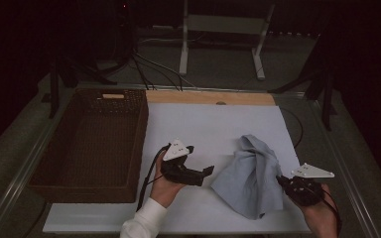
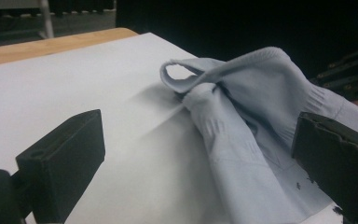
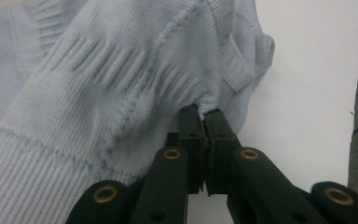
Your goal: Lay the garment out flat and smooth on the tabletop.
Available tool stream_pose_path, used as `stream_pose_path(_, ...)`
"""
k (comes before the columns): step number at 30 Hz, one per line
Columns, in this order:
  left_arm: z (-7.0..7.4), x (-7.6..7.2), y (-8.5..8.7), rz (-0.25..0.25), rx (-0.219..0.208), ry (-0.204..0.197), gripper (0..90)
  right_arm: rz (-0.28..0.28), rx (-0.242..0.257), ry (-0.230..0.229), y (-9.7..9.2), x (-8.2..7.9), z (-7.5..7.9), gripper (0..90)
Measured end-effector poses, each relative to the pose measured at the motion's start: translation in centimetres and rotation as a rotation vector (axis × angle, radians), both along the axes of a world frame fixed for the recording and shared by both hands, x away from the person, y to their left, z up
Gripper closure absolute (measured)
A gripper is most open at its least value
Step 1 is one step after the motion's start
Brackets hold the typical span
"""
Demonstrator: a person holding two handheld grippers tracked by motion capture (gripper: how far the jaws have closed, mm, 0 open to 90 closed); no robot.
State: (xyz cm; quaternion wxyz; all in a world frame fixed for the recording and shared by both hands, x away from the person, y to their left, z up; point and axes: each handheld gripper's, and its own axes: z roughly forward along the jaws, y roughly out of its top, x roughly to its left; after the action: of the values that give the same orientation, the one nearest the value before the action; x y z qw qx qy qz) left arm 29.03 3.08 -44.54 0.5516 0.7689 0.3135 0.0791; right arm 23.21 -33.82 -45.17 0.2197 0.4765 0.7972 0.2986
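Pale-blue ribbed knit garment [image 3: 121, 84] is pinched at one edge by the closed right gripper [image 3: 204, 116], so that it is lifted and tented for the wide-open, empty left gripper [image 1: 209, 170].

Left tongs [image 1: 209, 171] jaws spread wide, right tongs [image 3: 204, 116] clamped tight together

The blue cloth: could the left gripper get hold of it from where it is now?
Probably yes. The left gripper has its jaws open and aimed at the blue cloth, with bare white board between them. The right gripper is pinching the cloth's far edge, out of its way.
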Motion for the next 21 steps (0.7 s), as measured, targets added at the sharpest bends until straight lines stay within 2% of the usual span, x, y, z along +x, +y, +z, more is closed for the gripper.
stream_pose_path(8,-1.0,0.2,-1.8,-0.038,0.015,0.008,6.1,-0.004,-0.003,0.002,-0.3,0.0,-0.1,87.6)
stream_pose_path(21,-2.6,1.2,-4.3,-0.06,0.037,0.01,8.5,-0.005,-0.014,0.003,-0.3,-0.1,-0.2,87.5)
